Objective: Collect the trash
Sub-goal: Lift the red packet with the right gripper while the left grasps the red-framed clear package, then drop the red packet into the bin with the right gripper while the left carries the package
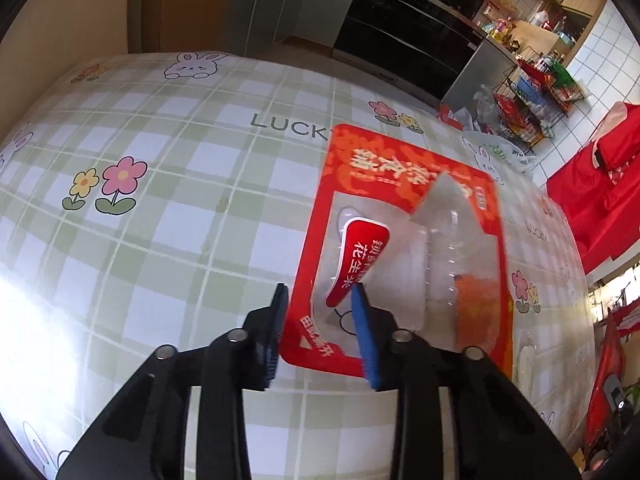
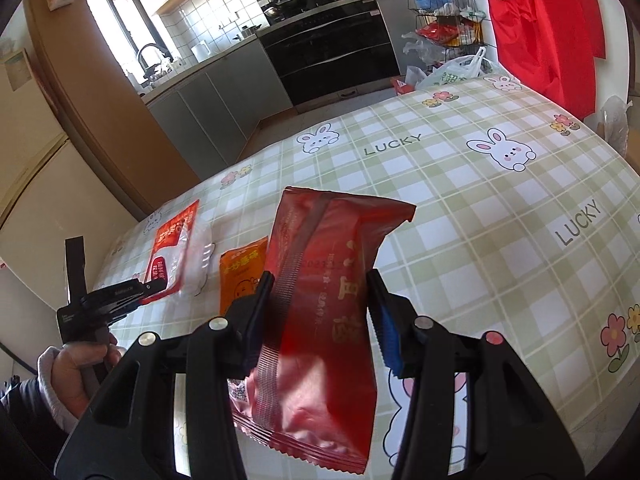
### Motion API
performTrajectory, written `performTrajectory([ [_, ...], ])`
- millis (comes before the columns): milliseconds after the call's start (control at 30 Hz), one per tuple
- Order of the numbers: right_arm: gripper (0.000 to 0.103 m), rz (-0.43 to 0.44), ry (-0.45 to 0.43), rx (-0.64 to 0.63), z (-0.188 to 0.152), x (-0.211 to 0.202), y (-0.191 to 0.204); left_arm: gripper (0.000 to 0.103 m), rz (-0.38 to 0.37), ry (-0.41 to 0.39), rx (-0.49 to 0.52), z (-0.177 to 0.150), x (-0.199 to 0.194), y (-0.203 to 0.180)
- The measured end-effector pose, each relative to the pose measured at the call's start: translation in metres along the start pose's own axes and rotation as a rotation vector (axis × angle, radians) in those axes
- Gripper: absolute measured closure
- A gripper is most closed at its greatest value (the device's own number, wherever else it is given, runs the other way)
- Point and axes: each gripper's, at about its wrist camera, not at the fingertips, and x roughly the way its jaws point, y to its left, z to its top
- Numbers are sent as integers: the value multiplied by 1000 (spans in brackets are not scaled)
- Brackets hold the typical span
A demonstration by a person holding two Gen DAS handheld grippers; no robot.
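Observation:
My right gripper [image 2: 320, 304] is shut on a dark red snack wrapper [image 2: 320, 320] and holds it above the table. My left gripper [image 1: 320, 300] is open, its fingers straddling the near left corner of a red snack bag with a clear window [image 1: 400, 248] that lies flat on the table. A clear plastic tray [image 1: 444, 248] and a small orange packet [image 1: 476, 304] lie on or beside that bag. From the right wrist view the left gripper [image 2: 154, 286] sits at the red bag [image 2: 172, 240], with the clear tray [image 2: 200, 256] and the orange packet [image 2: 240, 276] beside it.
The table [image 1: 160, 220] has a green checked cloth with rabbits and flowers [image 2: 500, 200]. A white plastic bag [image 2: 452, 68] lies at its far edge. Beyond are a kitchen counter, a black oven [image 2: 328, 52], a wire rack [image 2: 448, 20] and red cloth [image 2: 552, 28].

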Motion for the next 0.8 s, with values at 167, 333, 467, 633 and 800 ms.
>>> performTrajectory([
  [167, 55, 26, -19, -13, 0, -19, 13, 90, -2, -59, 30, -5, -44, 6],
  [333, 55, 71, -52, -42, 1, -45, 36, 90, -27, -140, 37, -14, -111, 16],
  [467, 55, 98, -84, -91, -2, -74, 57, 90, -47, -215, 36, -35, -176, 24],
  [633, 55, 135, -106, -151, -17, -110, 79, 90, -52, -267, -15, -85, -246, 32],
  [800, 55, 158, -60, -249, -44, -132, 106, 90, -64, -262, -68, -134, -288, 43],
])
